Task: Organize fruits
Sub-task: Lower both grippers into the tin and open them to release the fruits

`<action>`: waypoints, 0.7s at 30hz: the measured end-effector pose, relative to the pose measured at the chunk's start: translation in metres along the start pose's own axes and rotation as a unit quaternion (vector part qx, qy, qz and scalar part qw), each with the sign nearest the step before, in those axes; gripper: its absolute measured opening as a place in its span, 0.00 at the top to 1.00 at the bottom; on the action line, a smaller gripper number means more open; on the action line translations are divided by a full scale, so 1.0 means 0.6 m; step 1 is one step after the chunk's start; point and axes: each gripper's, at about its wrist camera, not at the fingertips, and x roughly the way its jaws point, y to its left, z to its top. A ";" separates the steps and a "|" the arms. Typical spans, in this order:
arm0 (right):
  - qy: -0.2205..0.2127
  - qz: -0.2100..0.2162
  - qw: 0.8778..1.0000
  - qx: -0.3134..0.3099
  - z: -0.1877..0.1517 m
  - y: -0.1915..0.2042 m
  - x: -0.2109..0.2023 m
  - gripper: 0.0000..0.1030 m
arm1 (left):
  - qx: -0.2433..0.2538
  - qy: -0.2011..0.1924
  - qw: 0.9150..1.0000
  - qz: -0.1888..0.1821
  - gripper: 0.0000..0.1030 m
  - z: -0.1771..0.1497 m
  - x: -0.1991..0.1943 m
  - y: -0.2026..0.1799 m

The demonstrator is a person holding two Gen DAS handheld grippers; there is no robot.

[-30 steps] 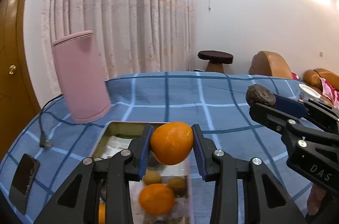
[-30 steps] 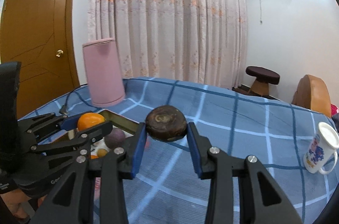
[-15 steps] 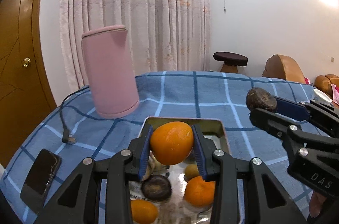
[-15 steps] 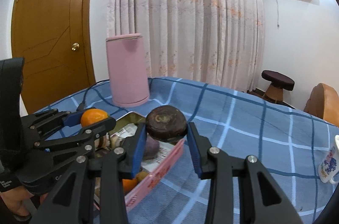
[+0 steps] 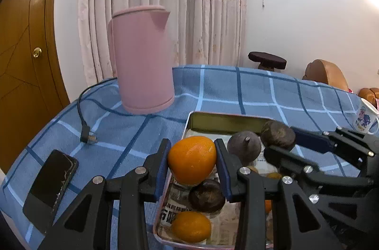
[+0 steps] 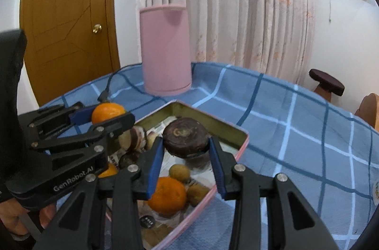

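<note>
Two fruits are held above the tin tray point(image 5: 208, 118), one in each gripper. The left gripper point(image 5: 192, 161) has its fingers point(image 5: 163, 162) clamped on an orange point(image 5: 191, 158), which hangs over the tray's near-left edge, with a dark round fruit point(image 5: 206, 196) and a second orange point(image 5: 191, 227) lying on the newspaper lining directly beneath it. The right gripper point(image 6: 186, 150) is closed on a dark brown passion fruit point(image 6: 186, 140), held over the far part of the tray, near its far-right wall, above another dark fruit of which little can be seen. In the right wrist view, a loose orange point(image 6: 168, 195) and small brownish fruits point(image 6: 179, 170) are seen nearer that camera.

Both held fruits are judged to lie straight above the tray's interior, so the coming move turns on a downward path rather than a sideways one. The left gripper is nearer the crowded near end; the right is nearer the freer far corner. Behind the tray, a pink kettle point(image 5: 142, 60) stands on the checked blue desk point(image 5: 236, 89), well apart from both grippers.
</note>
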 end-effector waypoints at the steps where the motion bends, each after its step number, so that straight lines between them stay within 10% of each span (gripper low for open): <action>1: 0.004 0.002 1.000 -0.001 -0.003 0.002 0.004 0.60 | -0.002 0.003 1.000 -0.001 0.62 -0.003 0.002 0.003; 21: 0.052 0.013 0.998 -0.013 -0.032 0.019 0.037 0.59 | -0.002 0.034 0.999 -0.007 0.62 -0.028 0.025 0.009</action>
